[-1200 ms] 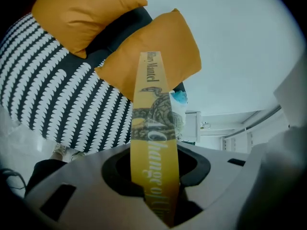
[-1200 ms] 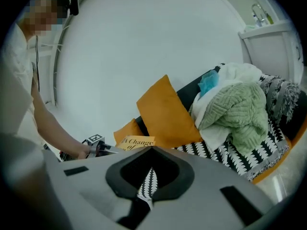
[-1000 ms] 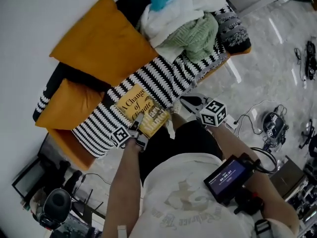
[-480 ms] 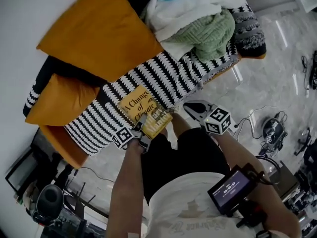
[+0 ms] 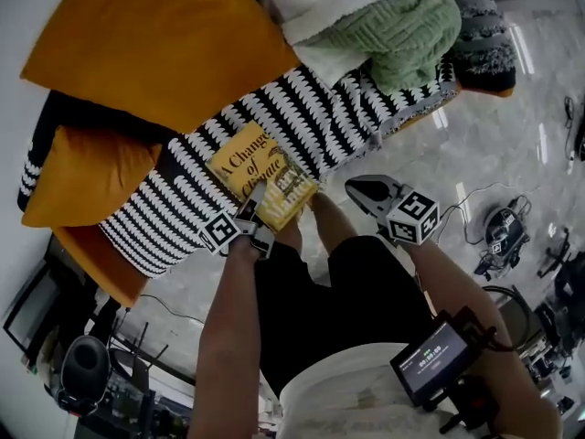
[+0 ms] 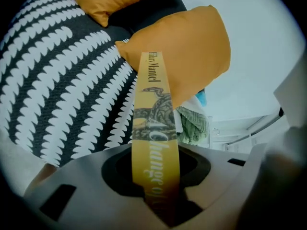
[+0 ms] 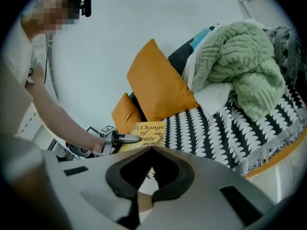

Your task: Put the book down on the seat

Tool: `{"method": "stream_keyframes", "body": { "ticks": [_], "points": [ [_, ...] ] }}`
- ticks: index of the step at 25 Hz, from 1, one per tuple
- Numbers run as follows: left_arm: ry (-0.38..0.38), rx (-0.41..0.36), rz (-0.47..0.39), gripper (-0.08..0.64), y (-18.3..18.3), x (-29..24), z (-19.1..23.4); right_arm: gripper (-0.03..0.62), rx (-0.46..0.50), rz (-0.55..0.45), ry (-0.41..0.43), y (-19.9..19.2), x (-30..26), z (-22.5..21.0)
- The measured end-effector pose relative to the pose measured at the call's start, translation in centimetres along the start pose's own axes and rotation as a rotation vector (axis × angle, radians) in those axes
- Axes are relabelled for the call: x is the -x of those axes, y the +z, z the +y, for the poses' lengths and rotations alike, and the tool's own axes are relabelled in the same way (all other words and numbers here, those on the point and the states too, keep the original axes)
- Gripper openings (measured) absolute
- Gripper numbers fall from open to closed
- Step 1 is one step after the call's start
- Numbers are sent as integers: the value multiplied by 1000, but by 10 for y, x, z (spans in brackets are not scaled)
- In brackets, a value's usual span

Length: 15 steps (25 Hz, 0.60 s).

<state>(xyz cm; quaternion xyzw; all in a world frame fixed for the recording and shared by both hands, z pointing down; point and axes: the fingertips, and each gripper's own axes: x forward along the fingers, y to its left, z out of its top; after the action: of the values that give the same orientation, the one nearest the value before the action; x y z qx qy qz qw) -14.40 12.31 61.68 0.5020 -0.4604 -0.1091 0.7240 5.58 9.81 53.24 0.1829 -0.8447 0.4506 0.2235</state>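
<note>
At the seat (image 5: 352, 122) edge, left arm (image 5: 228, 323) outstretched, left gripper (image 5: 255, 199) clamping the book (image 5: 262, 172), right gripper (image 5: 358, 188) closed, empty.

My left gripper (image 6: 156, 195) is smooth, matt grey plastic. The book (image 6: 152, 123) clamped in it has a smooth paper jacket, yellow with a faint sheen. The seat cover (image 5: 338, 140) is woven cloth, black and white, fringed at the hem. The orange cushions (image 5: 155, 35) are plain matt fabric. The green blanket (image 7: 240, 66) is a chunky ribbed knit. The floor (image 5: 494, 154) is glossy marbled stone.
</note>
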Motion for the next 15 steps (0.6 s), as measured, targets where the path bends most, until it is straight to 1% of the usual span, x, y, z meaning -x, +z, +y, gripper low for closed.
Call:
{"method": "stream_keyframes", "body": {
  "ticks": [2, 6, 9, 11, 15],
  "points": [
    [-33, -1, 5, 156, 0, -12, 4, 14, -24, -11, 0, -6, -2, -6],
    [-81, -101, -24, 155, 12, -41, 3, 14, -49, -14, -15, -17, 1, -20],
    [-138, -137, -30, 155, 19, -56, 1, 14, -60, -2, -33, -26, 4, -24],
    [-145, -163, -18, 155, 21, -65, 3, 14, -64, 8, -48, -33, 8, -28],
    [-130, -191, -8, 155, 23, -80, 15, 14, -64, 22, -68, -44, 14, -36]
  ]
}}
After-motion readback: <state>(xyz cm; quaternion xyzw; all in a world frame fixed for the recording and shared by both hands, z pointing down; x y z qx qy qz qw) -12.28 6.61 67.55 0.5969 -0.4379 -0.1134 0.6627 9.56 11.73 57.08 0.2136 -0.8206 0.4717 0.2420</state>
